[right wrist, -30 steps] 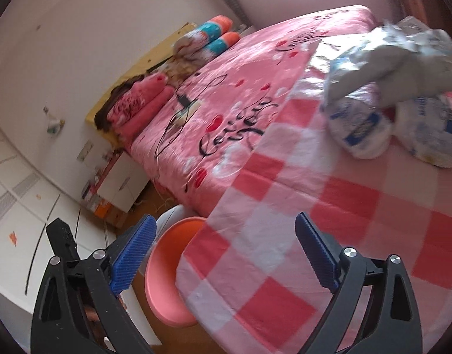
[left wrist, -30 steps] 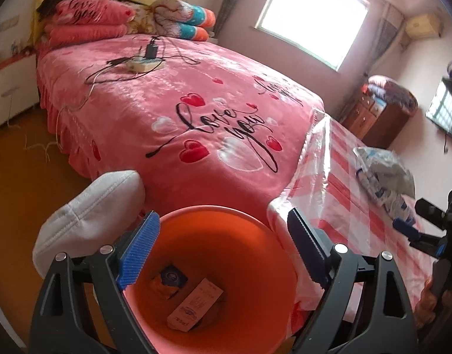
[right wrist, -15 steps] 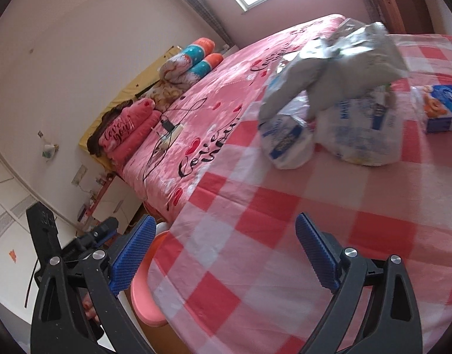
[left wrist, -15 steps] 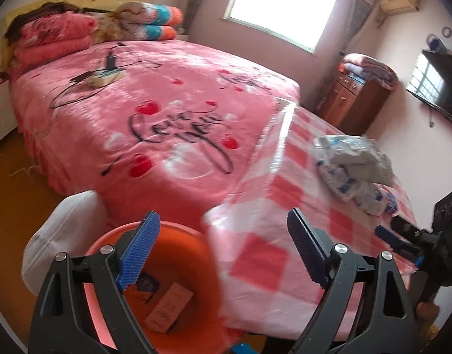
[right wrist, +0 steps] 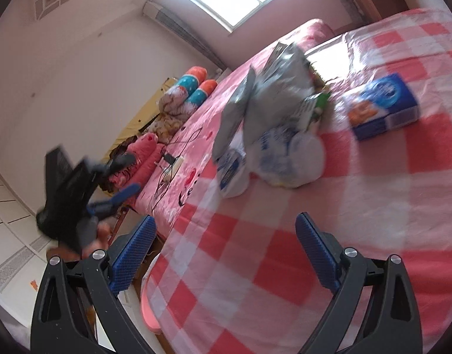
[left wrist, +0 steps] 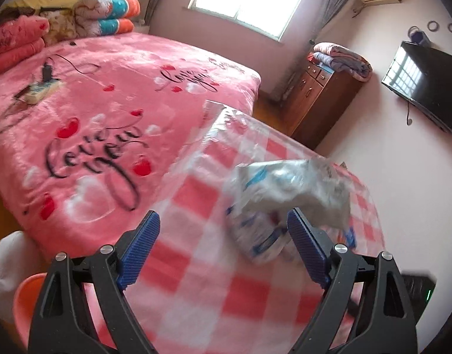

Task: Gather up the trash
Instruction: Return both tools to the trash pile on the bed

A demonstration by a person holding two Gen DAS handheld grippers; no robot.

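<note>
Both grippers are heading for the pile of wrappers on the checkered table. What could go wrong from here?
1. The crumpled wrappers overlap loosely, so a pinch may lift one and drag or scatter the rest.
2. The blue box lies just beside the pile and could get knocked.
3. The left gripper and right gripper, both open, approach the same pile and may collide. The bin sits low past the table edge, so a drop could miss.

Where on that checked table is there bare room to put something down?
The near checked cloth, between the table's front edge and the crumpled bags, is bare. So is the strip in front of the blue box. It is crowded around the bags and box, which sit close together.
</note>
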